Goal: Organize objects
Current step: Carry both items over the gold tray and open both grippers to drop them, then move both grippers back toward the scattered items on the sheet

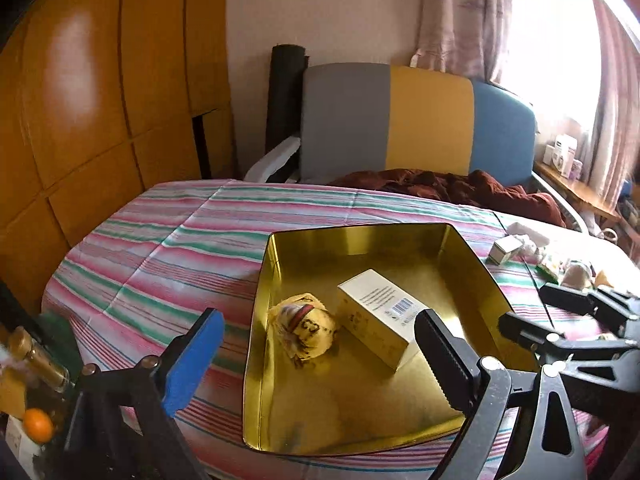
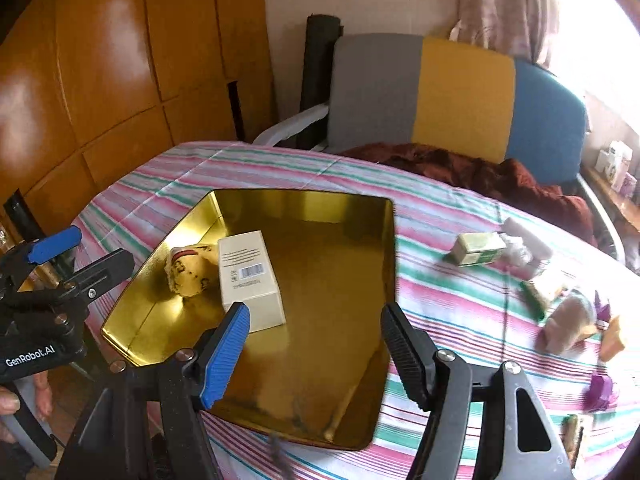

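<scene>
**Gold tin part-filled, both tools empty**

Gold-lined metal tin point(image 2: 372, 240) sitting open on the striped cloth point(image 1: 160, 248); rigid, slick inside, likely to let contents slide. Already inside, toward the tin's left wall: cream carton point(image 2: 250, 276), probably light and stiff, best pinched across its narrow sides; touching it, a yellow wrapped bundle point(image 1: 306, 330), soft and crushable, wanting a gentle squeeze at the middle. Well right of the tin: small green-and-white box point(image 2: 478, 249) among loose, blurred odds, light-looking, easy to take across its short faces. Left gripper point(image 1: 320, 340) spread wide above the tin, holding nothing. Right gripper point(image 2: 316, 320) about half spread over the tin's near end, also empty, touching nothing.
</scene>
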The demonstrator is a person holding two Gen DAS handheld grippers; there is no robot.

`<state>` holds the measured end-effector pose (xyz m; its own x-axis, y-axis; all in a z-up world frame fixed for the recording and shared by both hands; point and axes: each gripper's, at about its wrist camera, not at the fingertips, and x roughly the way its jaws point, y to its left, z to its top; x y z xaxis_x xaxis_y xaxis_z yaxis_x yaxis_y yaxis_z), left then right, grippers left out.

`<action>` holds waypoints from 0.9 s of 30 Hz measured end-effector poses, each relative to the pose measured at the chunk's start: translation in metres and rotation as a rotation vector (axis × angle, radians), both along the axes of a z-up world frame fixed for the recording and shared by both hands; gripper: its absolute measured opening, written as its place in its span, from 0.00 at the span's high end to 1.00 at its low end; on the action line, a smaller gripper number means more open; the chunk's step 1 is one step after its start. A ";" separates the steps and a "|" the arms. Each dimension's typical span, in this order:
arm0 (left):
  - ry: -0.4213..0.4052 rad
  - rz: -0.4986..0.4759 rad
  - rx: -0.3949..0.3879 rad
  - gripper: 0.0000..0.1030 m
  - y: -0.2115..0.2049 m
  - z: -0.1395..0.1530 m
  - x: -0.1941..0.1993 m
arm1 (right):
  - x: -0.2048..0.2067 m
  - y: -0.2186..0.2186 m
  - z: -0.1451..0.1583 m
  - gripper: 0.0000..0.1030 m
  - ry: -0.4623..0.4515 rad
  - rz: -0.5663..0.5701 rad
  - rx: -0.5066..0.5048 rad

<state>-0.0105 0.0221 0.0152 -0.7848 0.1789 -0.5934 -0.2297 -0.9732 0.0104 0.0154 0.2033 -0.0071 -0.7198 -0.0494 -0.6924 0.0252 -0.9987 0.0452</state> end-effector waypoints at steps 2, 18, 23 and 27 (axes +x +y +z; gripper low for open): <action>0.006 -0.018 -0.004 0.06 0.005 0.001 0.003 | 0.006 0.008 0.002 0.33 0.008 -0.018 0.004; -0.003 -0.168 -0.060 0.03 0.057 -0.002 0.020 | 0.044 0.092 -0.003 0.31 -0.010 -0.205 -0.090; -0.014 -0.208 -0.073 0.02 0.071 -0.004 0.025 | 0.050 0.105 -0.001 0.30 -0.003 -0.237 -0.096; -0.020 -0.240 -0.073 0.02 0.080 -0.005 0.028 | 0.053 0.114 0.000 0.28 -0.001 -0.239 -0.127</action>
